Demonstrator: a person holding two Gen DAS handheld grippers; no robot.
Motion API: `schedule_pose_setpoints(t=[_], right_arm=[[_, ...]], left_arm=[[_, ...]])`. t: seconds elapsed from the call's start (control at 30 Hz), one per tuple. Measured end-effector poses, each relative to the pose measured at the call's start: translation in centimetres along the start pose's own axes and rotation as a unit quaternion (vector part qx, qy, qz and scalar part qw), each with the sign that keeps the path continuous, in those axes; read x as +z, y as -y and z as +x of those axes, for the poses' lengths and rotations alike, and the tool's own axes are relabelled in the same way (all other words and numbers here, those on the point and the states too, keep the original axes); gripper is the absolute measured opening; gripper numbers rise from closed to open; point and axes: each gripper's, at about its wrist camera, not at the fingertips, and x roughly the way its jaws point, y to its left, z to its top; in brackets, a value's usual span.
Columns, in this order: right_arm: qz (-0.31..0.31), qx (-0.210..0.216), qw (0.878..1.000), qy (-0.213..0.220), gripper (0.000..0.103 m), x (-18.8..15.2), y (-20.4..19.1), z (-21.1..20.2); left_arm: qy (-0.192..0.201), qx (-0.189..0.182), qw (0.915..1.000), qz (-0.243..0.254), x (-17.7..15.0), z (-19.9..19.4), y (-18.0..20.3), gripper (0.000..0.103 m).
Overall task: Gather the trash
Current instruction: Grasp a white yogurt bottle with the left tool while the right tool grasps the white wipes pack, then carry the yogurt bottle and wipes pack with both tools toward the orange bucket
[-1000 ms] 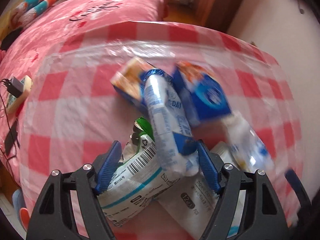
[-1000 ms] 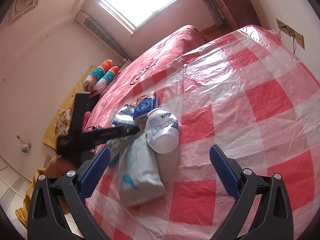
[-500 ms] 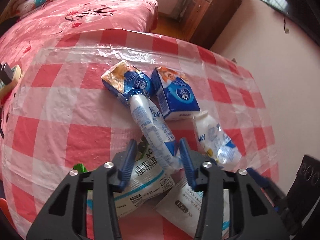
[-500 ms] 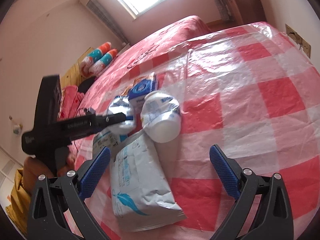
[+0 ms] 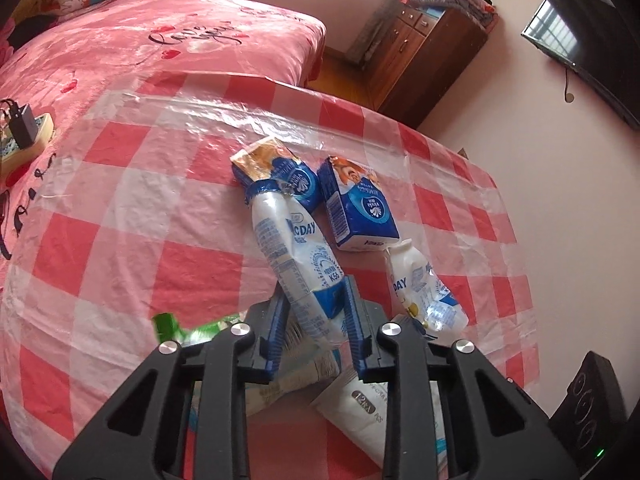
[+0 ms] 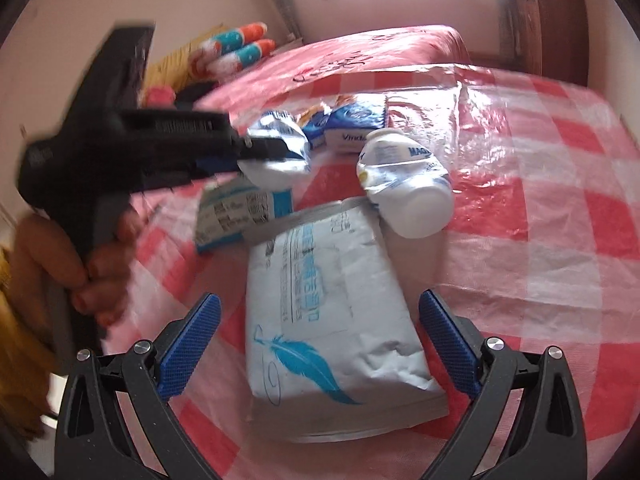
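The left gripper is closing its blue pads on the base of a crushed white milk bottle; the bottle sits squeezed between them and its blue-capped neck points away from the claw. Under and just behind those fingers lies a flat white wrapper with a barcode, and off to the claw's left a scrap of green packaging pokes out. To its right a second crushed bottle lies on the checked red-and-white tablecloth, touching a white wipes pack that runs under the right finger. Beyond the held bottle, two blue milk cartons lie side by side, one touching the bottle's neck. Past the table edge is a pink bed.

The right gripper stands wide open with nothing pressed between its pads; the wipes pack with a blue feather print lies just ahead, between its fingers. Farther on, the second bottle rests against the pack's far end. To the left, a hand holds the other tool.
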Motion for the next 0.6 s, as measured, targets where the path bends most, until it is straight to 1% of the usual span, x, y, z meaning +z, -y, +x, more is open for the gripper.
schedule_pose_setpoints(t=[0.1,0.27,0.37,0.4,0.47,0.6], right_arm=[[-0.026,-0.028,0.999,-0.008,0.098,-0.3,-1.0,0.5],[-0.044,-0.054,0.997,-0.016,0.098,-0.5,-1.7,1.0],[-0.054,-0.070,0.996,-0.021,0.097,-0.5,-1.8,1.5],[-0.061,-0.080,0.995,-0.023,0.095,-0.6,-2.1,1.6],[-0.066,-0.096,0.993,-0.022,0.089,-0.7,-2.2,1.6],[-0.064,-0.091,0.994,-0.019,0.085,-0.7,-1.9,1.5]], left_arm=[[0.010,-0.003,0.9999,0.000,-0.1,-0.9,-0.3,0.026],[0.026,-0.010,0.9996,-0.005,-0.5,-2.5,-0.7,0.025],[0.034,-0.009,0.9994,-0.003,-1.1,-3.6,-0.9,0.025],[0.036,-0.008,0.9993,-0.002,-1.3,-4.0,-0.9,0.025],[0.038,-0.006,0.9993,-0.002,-1.8,-4.6,-1.1,0.025],[0.041,-0.005,0.9991,-0.011,-3.1,-5.8,-1.9,0.025]])
